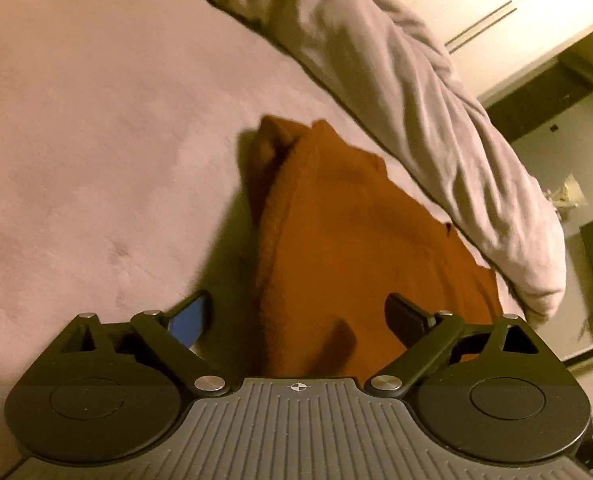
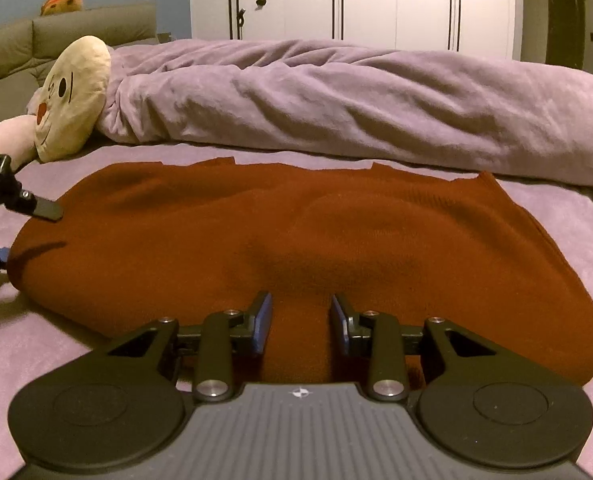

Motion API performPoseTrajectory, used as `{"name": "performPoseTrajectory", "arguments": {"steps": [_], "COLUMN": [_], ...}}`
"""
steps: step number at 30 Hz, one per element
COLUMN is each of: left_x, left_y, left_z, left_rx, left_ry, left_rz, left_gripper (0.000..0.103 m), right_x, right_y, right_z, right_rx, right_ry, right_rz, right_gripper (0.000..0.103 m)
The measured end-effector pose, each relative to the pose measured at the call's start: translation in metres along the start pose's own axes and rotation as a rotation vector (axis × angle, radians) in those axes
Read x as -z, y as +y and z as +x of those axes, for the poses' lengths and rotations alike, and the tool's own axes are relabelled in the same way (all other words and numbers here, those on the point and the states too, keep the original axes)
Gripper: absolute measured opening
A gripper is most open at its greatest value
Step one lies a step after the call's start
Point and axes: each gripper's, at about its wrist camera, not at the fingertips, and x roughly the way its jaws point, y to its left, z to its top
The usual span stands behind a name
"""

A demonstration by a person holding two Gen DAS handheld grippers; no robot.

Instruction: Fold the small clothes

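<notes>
Looking along the left gripper [image 1: 298, 318], its fingers stand wide apart astride one end of the rust-orange knitted garment [image 1: 336, 240], which lies on the mauve plush bed cover [image 1: 96, 140]. A rumpled lilac-grey duvet [image 1: 416, 100] runs along the bed's far edge beyond the garment.

From the right wrist view, the right gripper [image 2: 301, 322] has its blue-padded fingers parted, holding nothing, over the garment's [image 2: 296, 232] near edge. The left gripper [image 2: 24, 232] brackets the garment's left end. A round cream plush face cushion [image 2: 74, 96] rests against the duvet [image 2: 356, 100] at the bed's far left corner.
</notes>
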Motion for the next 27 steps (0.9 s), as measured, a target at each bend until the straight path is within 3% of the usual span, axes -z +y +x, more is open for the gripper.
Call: {"name": "performPoseTrajectory", "arguments": {"steps": [4,6,10,12,13,15,18,22,27], "left_x": [-0.002,-0.002,-0.006,-0.009,-0.01,-0.013,-0.015,-0.017,-0.023], "left_y": [0.001,0.002,0.003,0.003,0.004,0.007,0.008,-0.01,-0.05], "left_z": [0.006,0.012,0.018,0.024,0.028,0.03,0.025,0.015,0.003], "left_rx": [0.07,0.065,0.111,0.115,0.082,0.062,0.079,0.089,0.12], "left_ry": [0.027,0.036,0.009,0.02,0.028,0.036,0.036,0.018,-0.002], "left_rz": [-0.066,-0.068,-0.087,-0.106,-0.112,-0.123,-0.141,-0.08,0.002], "left_gripper": [0.098,0.101,0.098,0.065,0.057,0.027,0.024,0.023,0.022], "right_x": [0.001,0.001,0.001,0.001,0.0,-0.003,-0.01,-0.011,-0.006], "right_y": [0.0,-0.004,-0.008,-0.007,-0.006,-0.003,0.001,0.011,0.019], "right_z": [0.001,0.0,0.001,0.002,0.001,0.001,-0.005,-0.007,-0.002], "right_rx": [-0.007,-0.021,-0.038,-0.033,-0.028,-0.017,-0.008,0.006,0.012], "right_ry": [-0.004,-0.003,-0.003,-0.002,0.0,0.011,0.007,-0.023,-0.032], "right_rz": [-0.002,0.005,0.03,0.036,0.03,0.022,0.028,-0.009,-0.027], "right_gripper": [0.032,0.032,0.032,0.032,0.033,0.033,0.03,0.013,0.007]}}
